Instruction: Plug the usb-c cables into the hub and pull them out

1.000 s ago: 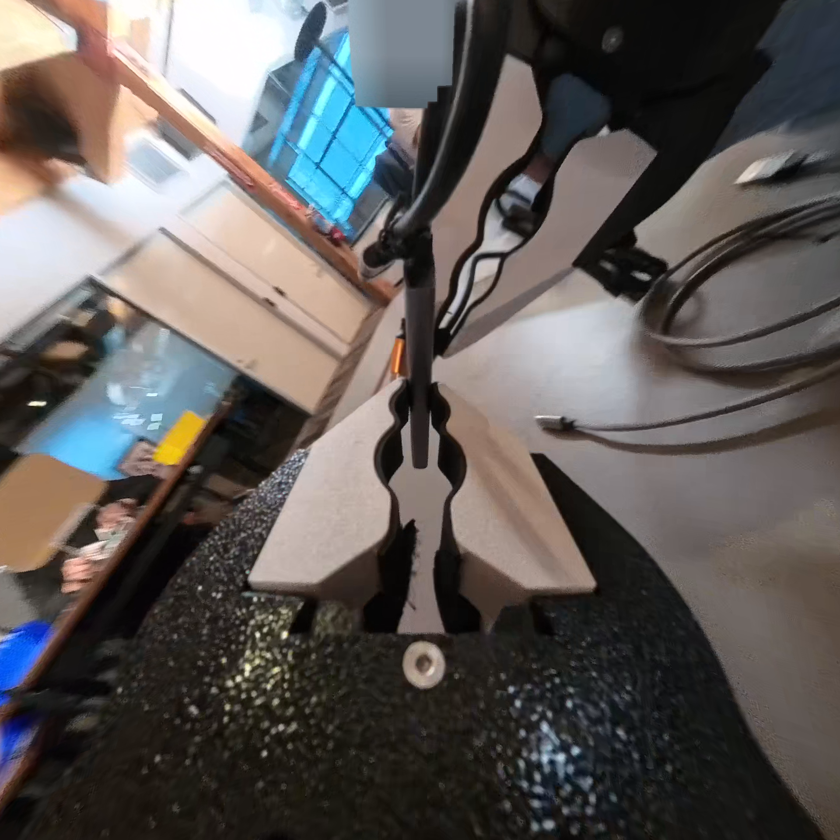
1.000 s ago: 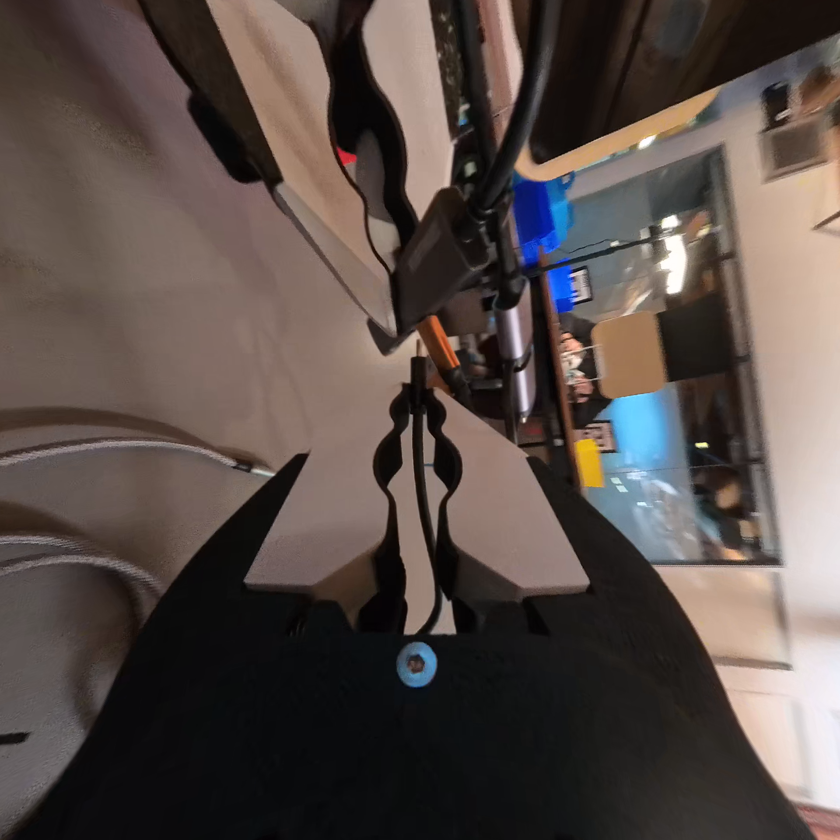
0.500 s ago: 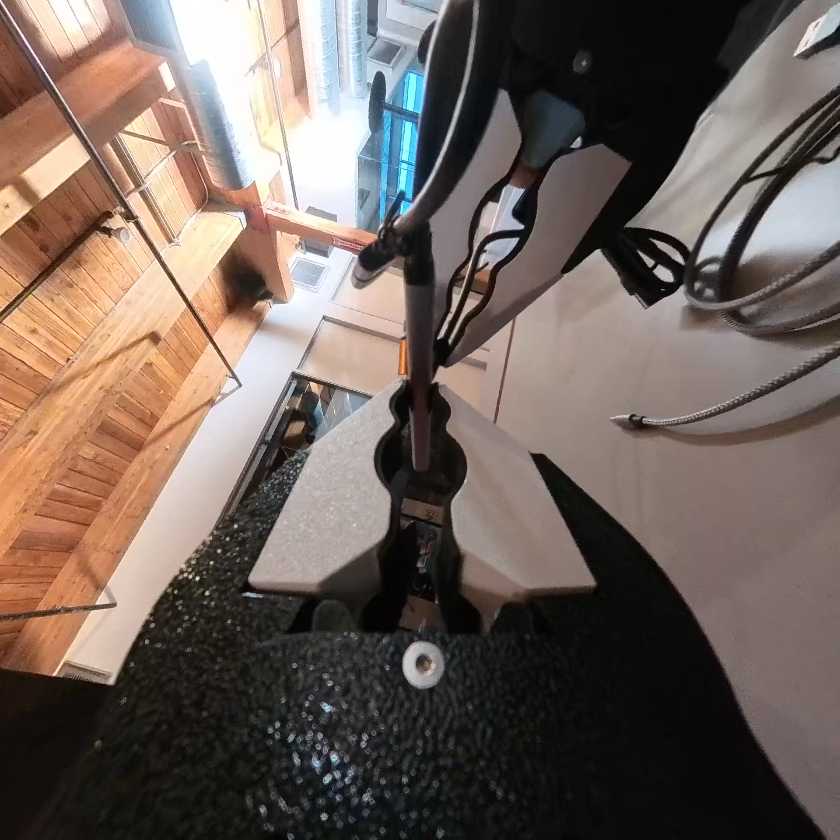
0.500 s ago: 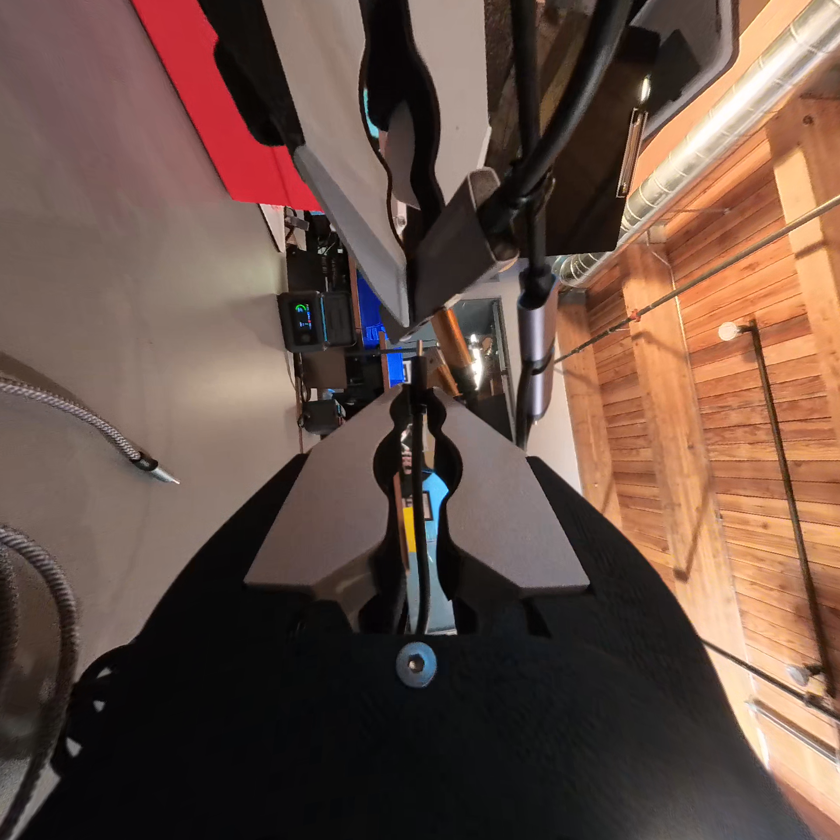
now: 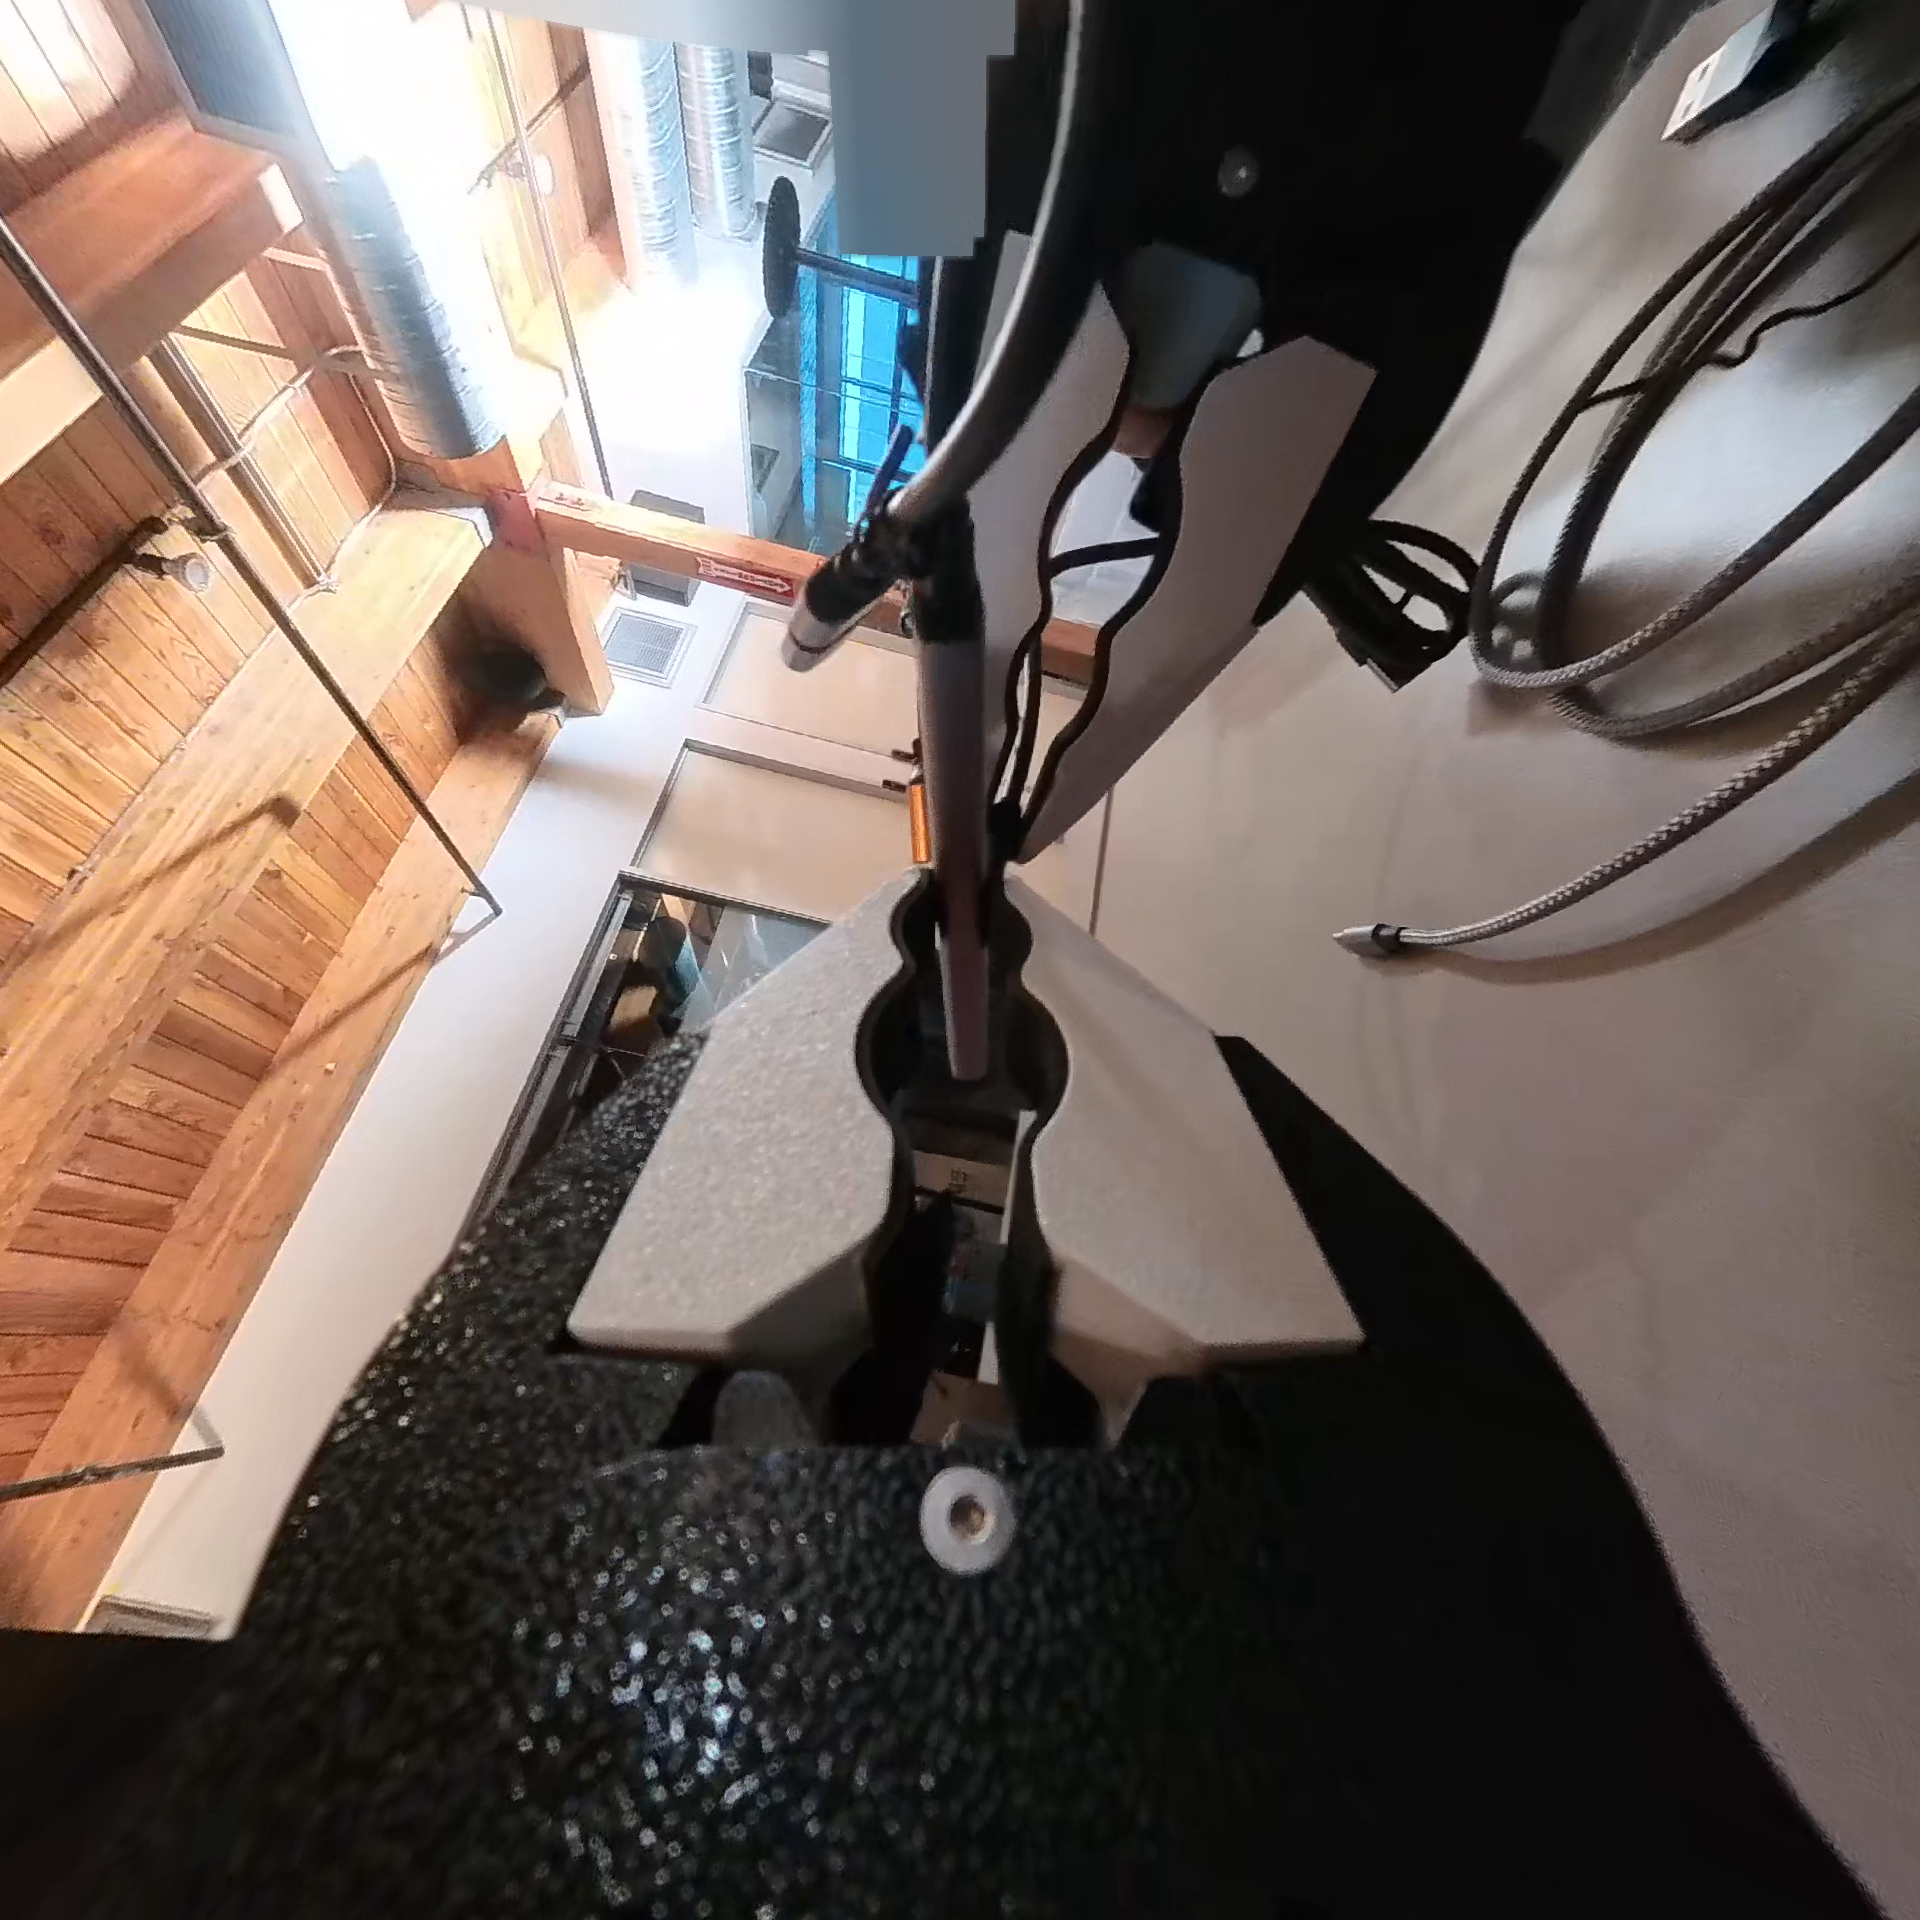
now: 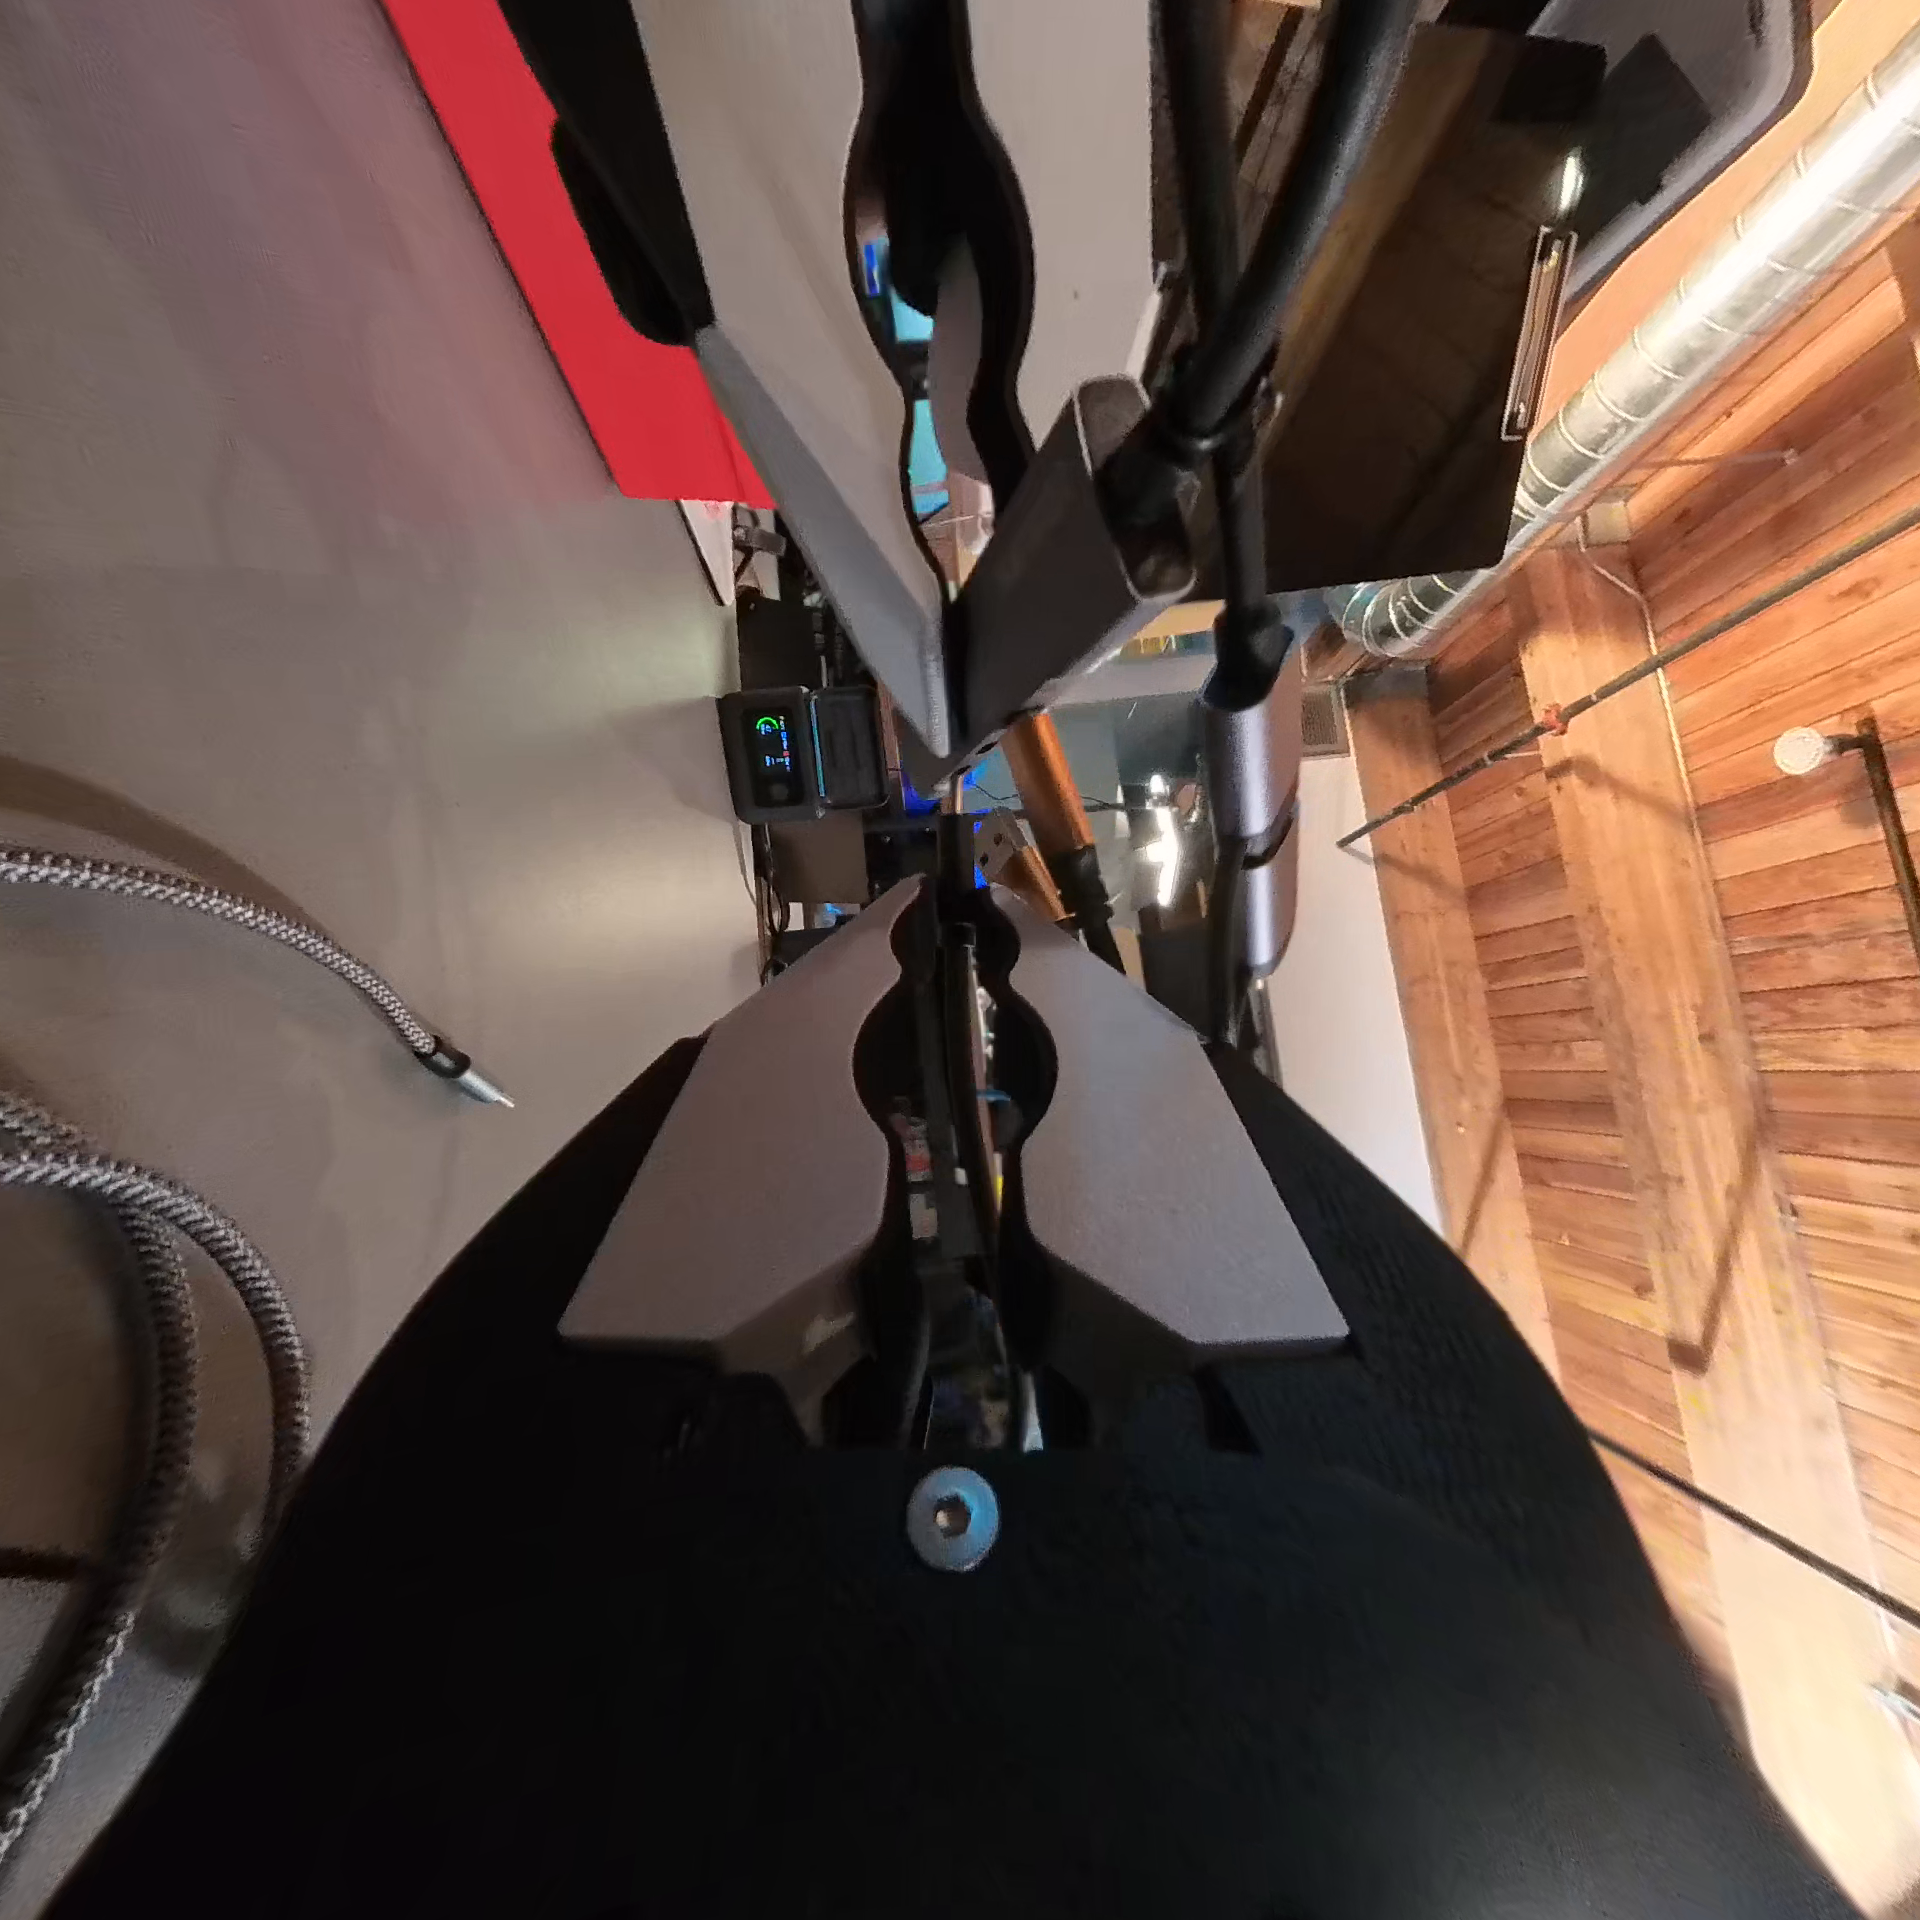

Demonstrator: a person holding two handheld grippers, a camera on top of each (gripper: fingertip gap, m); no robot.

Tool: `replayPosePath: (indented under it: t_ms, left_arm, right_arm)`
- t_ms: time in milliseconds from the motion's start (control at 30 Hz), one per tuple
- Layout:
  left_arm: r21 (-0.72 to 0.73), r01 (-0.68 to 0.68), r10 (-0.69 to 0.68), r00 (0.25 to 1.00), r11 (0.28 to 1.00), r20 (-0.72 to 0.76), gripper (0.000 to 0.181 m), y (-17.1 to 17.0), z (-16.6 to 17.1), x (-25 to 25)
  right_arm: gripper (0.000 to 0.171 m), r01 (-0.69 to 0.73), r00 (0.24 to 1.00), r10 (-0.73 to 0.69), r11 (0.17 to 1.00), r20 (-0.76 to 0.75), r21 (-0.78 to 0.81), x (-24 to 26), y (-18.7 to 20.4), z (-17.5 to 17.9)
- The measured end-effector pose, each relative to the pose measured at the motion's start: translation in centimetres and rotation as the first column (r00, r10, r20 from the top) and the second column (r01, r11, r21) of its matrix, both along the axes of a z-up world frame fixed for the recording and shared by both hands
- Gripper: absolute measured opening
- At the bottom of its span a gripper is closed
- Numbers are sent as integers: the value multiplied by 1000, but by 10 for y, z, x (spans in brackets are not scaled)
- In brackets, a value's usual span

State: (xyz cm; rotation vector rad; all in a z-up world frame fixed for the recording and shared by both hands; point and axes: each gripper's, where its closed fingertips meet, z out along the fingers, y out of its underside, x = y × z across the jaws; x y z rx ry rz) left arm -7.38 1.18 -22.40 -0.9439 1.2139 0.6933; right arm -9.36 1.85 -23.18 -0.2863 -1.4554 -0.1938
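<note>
Raised off the grey table, the left gripper pinches the slim grey hub edge-on to steady it, while the right gripper pinches a black usb-c cable, plug aimed at the hub's end.

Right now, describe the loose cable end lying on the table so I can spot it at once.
Start at the pale table, right of the left gripper. From the coil of grey braided cables, one strand runs out alone to a silver plug. It is the only cable end lying free, with a dark collar behind its bare tip.
</note>
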Motion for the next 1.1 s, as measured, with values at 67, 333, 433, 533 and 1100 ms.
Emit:
replayPosePath:
  t_ms: [67,333,433,533,1100]
  left_arm:
    - [-16,27,-27,1000,1000,17,7,-2,-1,3]
    - [-25,44,-44,999,999,-13,7,-5,-4,6]
    - [-58,76,-76,997,995,8,7,-7,-5,9]
    - [-51,59,-59,998,997,4,7,-6,-4,5]
    - [-107,67,-68,998,992,-7,7,-7,-15,4]
  right_arm:
    - [5,5,1000,-5,1000,-8,-23,-1,0,0]
    - [5,-63,997,66,996,38,-62,-2,-8,-8]
    - [5,-83,995,89,989,40,-121,-3,-10,-10]
    - [5,-57,998,61,990,27,-130,-3,-5,-7]
    - [5,-60,994,72,987,78,-146,-1,-4,-14]
